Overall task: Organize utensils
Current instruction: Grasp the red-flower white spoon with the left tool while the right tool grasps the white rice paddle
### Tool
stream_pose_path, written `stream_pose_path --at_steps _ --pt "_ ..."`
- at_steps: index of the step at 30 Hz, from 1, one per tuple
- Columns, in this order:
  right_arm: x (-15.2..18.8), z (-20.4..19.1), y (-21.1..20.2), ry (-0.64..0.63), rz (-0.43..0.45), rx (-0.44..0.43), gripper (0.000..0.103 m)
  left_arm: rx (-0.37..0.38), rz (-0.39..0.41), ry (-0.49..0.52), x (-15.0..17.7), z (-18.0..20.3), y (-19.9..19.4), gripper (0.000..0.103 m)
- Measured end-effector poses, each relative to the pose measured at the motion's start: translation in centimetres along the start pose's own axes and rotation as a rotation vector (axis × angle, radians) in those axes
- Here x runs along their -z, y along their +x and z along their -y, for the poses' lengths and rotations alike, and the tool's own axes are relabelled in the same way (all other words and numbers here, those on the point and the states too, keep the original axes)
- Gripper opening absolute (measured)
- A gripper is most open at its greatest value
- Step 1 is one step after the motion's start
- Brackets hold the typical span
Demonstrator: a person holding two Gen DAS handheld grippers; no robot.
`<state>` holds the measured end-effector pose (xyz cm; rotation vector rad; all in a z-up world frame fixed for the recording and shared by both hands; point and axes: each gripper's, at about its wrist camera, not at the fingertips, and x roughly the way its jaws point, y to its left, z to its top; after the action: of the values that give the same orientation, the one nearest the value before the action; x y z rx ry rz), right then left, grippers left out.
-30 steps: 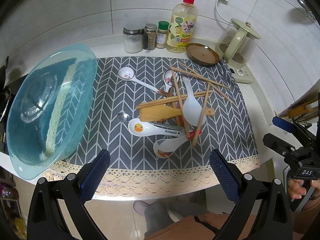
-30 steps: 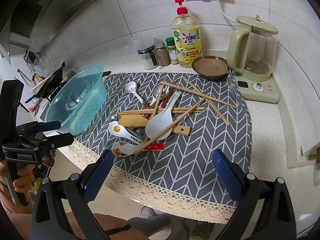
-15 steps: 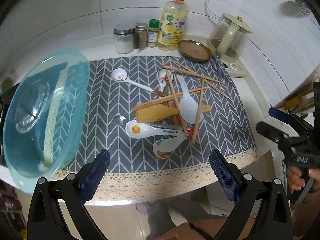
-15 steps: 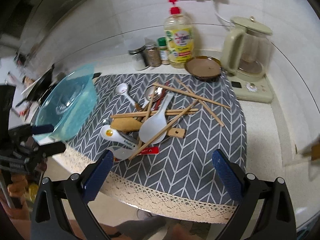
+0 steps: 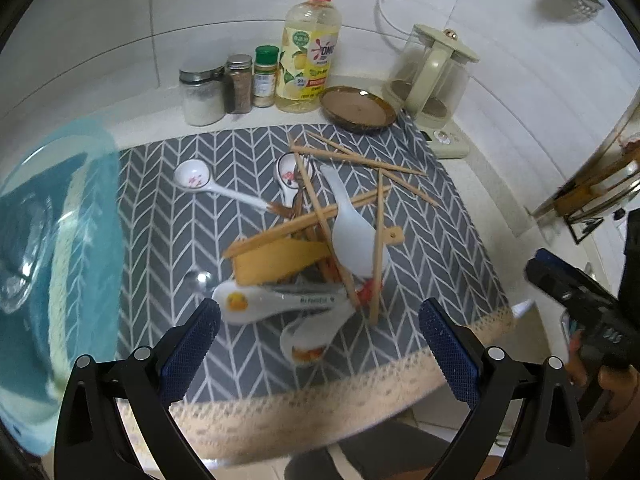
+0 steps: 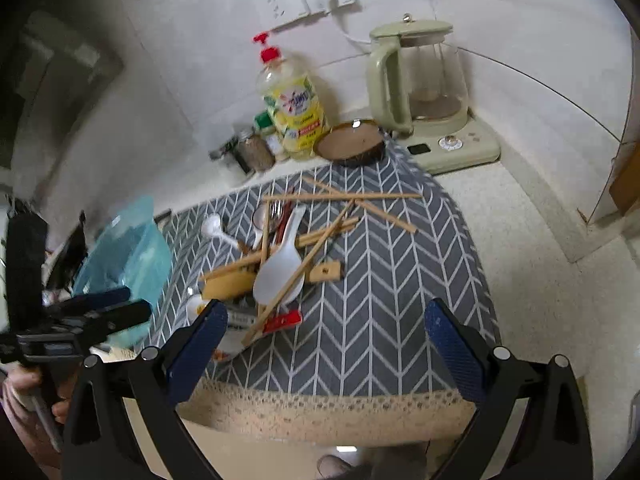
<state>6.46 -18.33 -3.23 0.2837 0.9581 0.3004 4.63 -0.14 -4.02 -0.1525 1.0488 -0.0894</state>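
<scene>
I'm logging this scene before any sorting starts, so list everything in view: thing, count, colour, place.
placemat: 1, grey herringbone with lace edge, on the counter
basin: 1, clear blue, left of the mat
chopsticks: several, wooden, crossed over the pile
wooden spatula: 1, tan, mid-pile
rice paddle: 1, white, on the pile
duck spoon: 1, white, near edge of the pile
floral spoons: 2, white, far side
metal spoon: 1, silver, left of the pile
spice jars: 3, behind the mat
soap bottle: 1, yellow, red pump
dish: 1, brown, mat's far corner
kettle: 1, pale green, far right
left gripper: open, empty
right gripper: open, empty
</scene>
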Motion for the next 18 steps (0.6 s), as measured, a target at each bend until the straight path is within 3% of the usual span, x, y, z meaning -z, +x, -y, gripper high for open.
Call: stream_pose_path --at_steps 3,6,9,12,17,18 --pt "-1.0 1.8 2.1 0.043 -0.070 -0.074 0.096 -0.035 0.000 -0.007 -1.3 -0.1 2.1 0.098" --pt "-1.8 2.6 4.4 -0.003 -0.126 -0.127 0.096 -0.056 0.009 -0.048 -2.7 -0.8 4.4 0.085" --pt "-2.5 3.4 6.6 -0.022 -0.193 -0.179 0.096 -0.076 0.010 -0.109 -4.2 -2.0 6.7 0.084" --pt "-3.3 4.0 8.5 -0.020 -0.256 -0.250 0.095 -0.112 -0.043 -0.243 -6.0 -4.0 9.2 0.081" --pt "-4.3 4.6 10.1 -0.066 -0.283 -0.240 0.095 -0.170 -0.113 -0.439 -7.6 -7.3 12.7 0.074" --pt "-4.5 4.8 10.3 -0.060 -0.283 -0.246 0.095 -0.176 -0.128 -0.473 -7.9 -8.0 13.5 0.068"
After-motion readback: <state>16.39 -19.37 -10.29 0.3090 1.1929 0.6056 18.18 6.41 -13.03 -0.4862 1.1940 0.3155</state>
